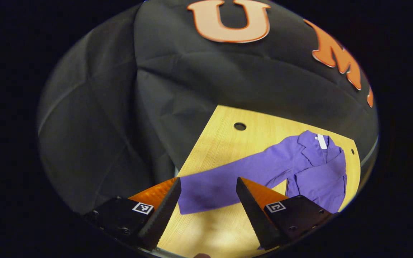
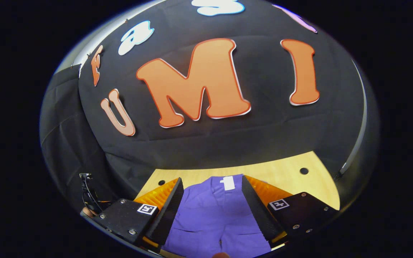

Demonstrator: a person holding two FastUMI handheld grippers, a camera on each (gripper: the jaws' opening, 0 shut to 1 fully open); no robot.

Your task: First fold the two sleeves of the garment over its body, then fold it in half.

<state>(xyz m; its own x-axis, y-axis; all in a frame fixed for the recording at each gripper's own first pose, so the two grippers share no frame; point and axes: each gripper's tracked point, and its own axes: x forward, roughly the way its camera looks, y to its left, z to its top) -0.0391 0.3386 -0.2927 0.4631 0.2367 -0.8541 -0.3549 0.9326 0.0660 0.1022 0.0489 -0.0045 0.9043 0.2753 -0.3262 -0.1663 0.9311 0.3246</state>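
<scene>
hovering with fingers released, the left gripper [image 1: 208,186] faces the outstretched sleeve [image 1: 228,179] of the purple garment [image 1: 317,172] lying flat on the wooden table [image 1: 224,143], while the right gripper [image 2: 212,186], likewise spread, waits over the collar, so i judge the first sleeve fold is in hand and next calls for pinching the cuff.

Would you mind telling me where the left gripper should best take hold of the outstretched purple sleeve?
Probably at the cuff end of the sleeve, coming down from above with the left gripper. The sleeve lies flat and straight on the table, and its free end sits between the open fingers.
</scene>
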